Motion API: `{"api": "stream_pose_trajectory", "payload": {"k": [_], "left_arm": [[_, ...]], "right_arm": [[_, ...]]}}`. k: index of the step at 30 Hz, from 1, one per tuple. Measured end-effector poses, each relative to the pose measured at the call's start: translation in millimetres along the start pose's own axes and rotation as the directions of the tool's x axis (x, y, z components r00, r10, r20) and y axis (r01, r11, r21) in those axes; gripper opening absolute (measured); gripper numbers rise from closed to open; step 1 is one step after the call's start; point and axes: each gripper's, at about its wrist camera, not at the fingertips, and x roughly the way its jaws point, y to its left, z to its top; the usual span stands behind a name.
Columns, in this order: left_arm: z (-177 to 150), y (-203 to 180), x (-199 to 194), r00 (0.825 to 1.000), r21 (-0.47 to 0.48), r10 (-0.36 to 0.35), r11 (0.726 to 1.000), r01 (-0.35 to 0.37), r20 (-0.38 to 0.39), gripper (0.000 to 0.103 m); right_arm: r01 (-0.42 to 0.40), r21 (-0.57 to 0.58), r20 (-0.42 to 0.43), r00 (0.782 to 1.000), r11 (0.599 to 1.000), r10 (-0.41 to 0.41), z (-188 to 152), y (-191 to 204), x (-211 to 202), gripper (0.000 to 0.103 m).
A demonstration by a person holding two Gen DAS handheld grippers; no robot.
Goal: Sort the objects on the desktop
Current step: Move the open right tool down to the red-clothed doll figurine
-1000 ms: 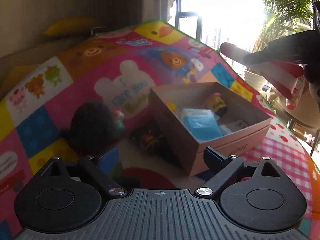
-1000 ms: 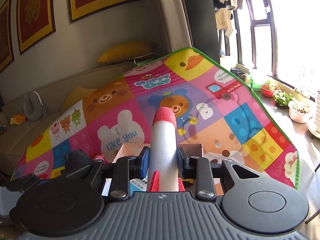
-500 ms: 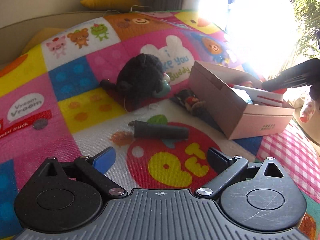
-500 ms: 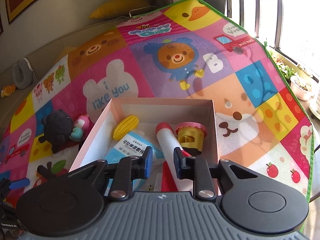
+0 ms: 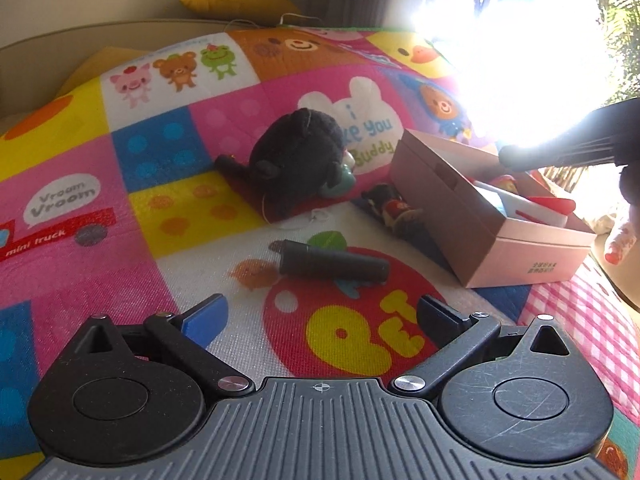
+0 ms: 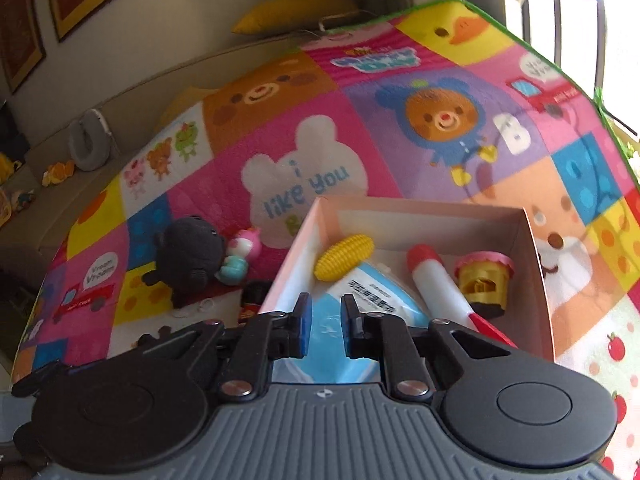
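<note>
A pink cardboard box point(image 6: 536, 276) point(image 5: 448, 220) sits on the colourful play mat. In it lie a white and red toy rocket point(image 6: 436, 284), a yellow corn toy point(image 6: 344, 256), a blue tissue pack point(image 6: 360, 304) and a yellow cup toy point(image 6: 482, 280). My right gripper point(image 6: 323, 330) hangs over the box's near edge, open a little and empty. My left gripper point(image 5: 320, 316) is wide open and empty, low over the mat, just short of a dark cylinder point(image 5: 332, 266). A black plush point(image 5: 296, 160) point(image 6: 188, 260) lies beyond it.
A small pink and teal figure point(image 6: 240, 256) leans on the plush. A small dark red toy point(image 5: 394, 208) lies by the box's left wall. A sofa with a yellow cushion point(image 6: 296, 10) runs behind the mat. Strong window glare whitens the upper right of the left wrist view.
My right gripper lowered the rocket into the box, let it go and pulled back left. My left gripper swung left and down toward the dark cylinder.
</note>
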Motion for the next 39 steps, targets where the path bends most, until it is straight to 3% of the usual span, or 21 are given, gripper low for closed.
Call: {"api": "stream_pose_trajectory", "payload": {"k": [4,7,9,11,16,19,22,28,33,35,39], "left_arm": [[-1.8,1.9,-3.7,0.999,-0.018,0.029,0.999,-0.028,0.021,0.103],[-1.7,1.4,-3.6,0.999,-0.021,0.05,0.999,-0.05,0.018,0.103],[-1.3,0.5,-1.9,0.999,-0.015,0.053,0.998,-0.053,0.008,0.103],[-1.5,0.7,-1.7,0.999,-0.016,0.051,0.999,-0.05,0.005,0.103],[-2.2,5.9,-2.2,1.0,-0.043,0.026,0.999,-0.026,0.008,0.103],[-2.4,8.9,-2.1,1.0,-0.062,0.016,0.998,-0.015,0.006,0.103],[-2.6,8.5,-1.7,1.0,-0.06,0.018,0.998,-0.017,0.004,0.103],[-2.3,8.3,-0.7,1.0,-0.057,0.022,0.998,-0.022,0.0,0.103],[-2.0,7.5,-0.6,0.999,-0.052,0.044,0.998,-0.044,-0.004,0.103],[-1.9,6.1,-0.6,0.998,-0.045,0.059,0.997,-0.06,-0.007,0.103],[-1.8,-0.9,-0.8,0.996,-0.002,0.089,0.996,-0.089,-0.007,0.103]], "right_arm": [[0.029,-0.235,0.023,0.999,0.971,-0.024,-5.0,64.3,3.8,0.016],[0.044,-0.306,-0.03,0.998,0.951,-0.056,-2.0,93.6,30.9,0.016],[0.058,-0.318,-0.093,0.991,0.946,-0.091,10.0,104.1,57.8,0.03],[0.087,-0.267,-0.167,0.977,0.96,-0.135,25.8,103.0,86.7,0.035],[0.123,-0.289,-0.297,0.931,0.949,-0.211,36.1,105.4,140.1,0.04],[0.134,-0.354,-0.286,0.927,0.926,-0.243,27.8,111.0,146.6,0.037],[0.145,-0.378,-0.26,0.931,0.914,-0.256,19.1,113.1,136.2,0.029],[-0.028,-0.269,-0.182,0.983,0.963,-0.023,11.9,106.9,51.3,0.029],[-0.158,-0.181,-0.206,0.971,0.971,0.119,-23.0,83.2,-6.3,0.029],[-0.162,-0.159,-0.21,0.969,0.974,0.127,-41.0,71.3,-17.8,0.034],[-0.067,-0.061,-0.147,0.988,0.996,0.058,-77.1,36.8,-38.2,0.042]]}}
